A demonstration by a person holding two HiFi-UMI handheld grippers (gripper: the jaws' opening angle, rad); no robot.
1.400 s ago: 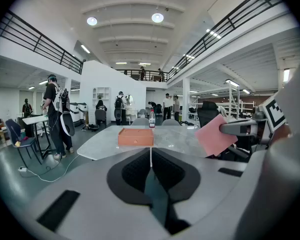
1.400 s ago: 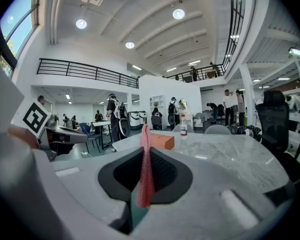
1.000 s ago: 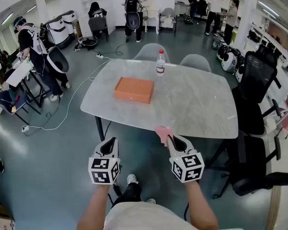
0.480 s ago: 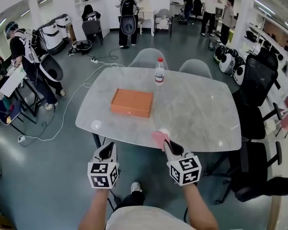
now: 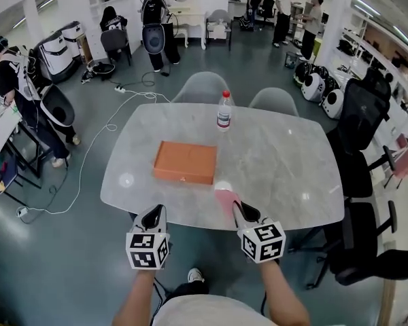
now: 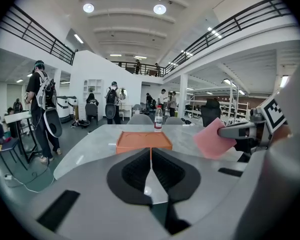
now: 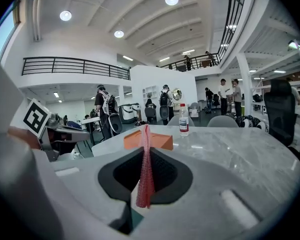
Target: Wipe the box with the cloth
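Right gripper (image 5: 236, 207), with cloth (image 5: 224, 197), nearer the box (image 5: 185, 161).

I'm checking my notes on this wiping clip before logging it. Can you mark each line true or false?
1. The right hand-held gripper is shut on the pink cloth. True.
2. A water bottle stands upright on the table, beyond the orange box. True.
3. The left hand-held gripper grips the box. False: its jaws are together on nothing, and the box lies on the table, apart from it.
4. The cloth is pressed flat on the top of the box. False: it hangs between the right jaws near the table's near edge, not on the box.
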